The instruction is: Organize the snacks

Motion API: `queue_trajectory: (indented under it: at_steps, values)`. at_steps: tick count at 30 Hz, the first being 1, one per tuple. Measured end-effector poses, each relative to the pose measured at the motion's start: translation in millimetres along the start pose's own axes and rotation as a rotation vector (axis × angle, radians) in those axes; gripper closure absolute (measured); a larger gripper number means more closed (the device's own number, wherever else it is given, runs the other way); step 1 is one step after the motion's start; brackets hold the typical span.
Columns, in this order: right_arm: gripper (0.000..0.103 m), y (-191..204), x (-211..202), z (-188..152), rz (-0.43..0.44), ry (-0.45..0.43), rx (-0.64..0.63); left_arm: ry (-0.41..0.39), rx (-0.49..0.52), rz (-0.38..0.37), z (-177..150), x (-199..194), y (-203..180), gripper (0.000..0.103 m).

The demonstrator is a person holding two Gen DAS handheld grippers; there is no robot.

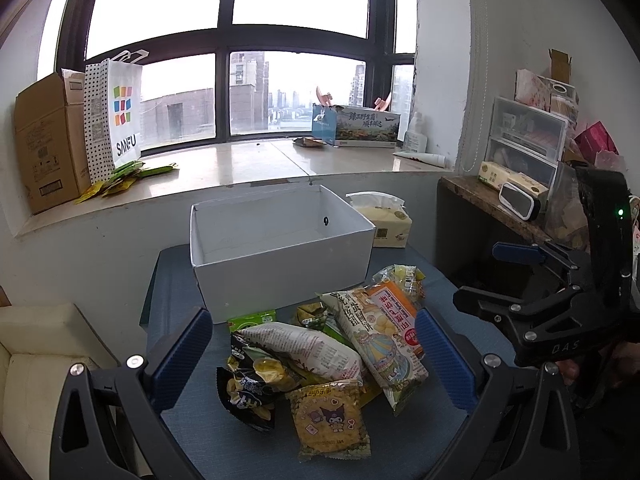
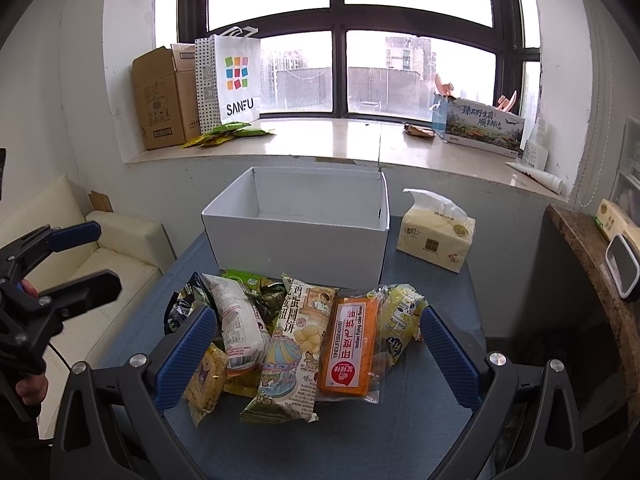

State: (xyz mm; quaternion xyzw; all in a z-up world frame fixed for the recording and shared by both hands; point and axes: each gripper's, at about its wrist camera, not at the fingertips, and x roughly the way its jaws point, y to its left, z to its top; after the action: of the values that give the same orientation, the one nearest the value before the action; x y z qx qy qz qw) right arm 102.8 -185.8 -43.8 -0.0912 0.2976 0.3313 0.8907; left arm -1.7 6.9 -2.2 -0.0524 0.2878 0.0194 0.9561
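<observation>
The white box (image 1: 280, 248) holds nothing; the snack packets (image 2: 296, 340) lie heaped just before it. Both the left gripper (image 1: 312, 360) and right gripper (image 2: 320, 354) gape, released. Only the left view shows the drawer unit (image 1: 524, 136).

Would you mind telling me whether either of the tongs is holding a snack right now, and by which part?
Nothing is held. The left tongs and right tongs are both open above the snack pile.

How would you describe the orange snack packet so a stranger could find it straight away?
Start at the white box on the blue table; a pile of snacks lies just in front of it. Toward the pile's right side lies the orange packet, flat and rectangular. It alone is solid orange, with a red-and-white label.
</observation>
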Motion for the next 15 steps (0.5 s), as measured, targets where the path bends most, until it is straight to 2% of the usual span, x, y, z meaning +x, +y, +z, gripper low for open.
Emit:
queue_trajectory:
  at_steps: [4,6,10,15]
  values:
    - [0.0,-2.3,29.5,-3.4,0.003,0.072,0.015,0.002,-0.027,0.002,-1.8,1.6,6.0,0.0]
    - [0.0,-4.2,46.8,-5.2,0.015,0.102,0.019,-0.027,-0.027,0.0,-3.0,2.2,10.6,0.0]
    - [0.0,-6.7,82.9,-7.7,0.036,0.159,0.026,0.031,-0.028,0.018,-6.9,7.0,18.5,0.0]
    - [0.0,-8.1,128.3,-15.8,0.084,0.259,0.046,0.049,-0.056,0.018,-14.2,12.1,30.1,0.0]
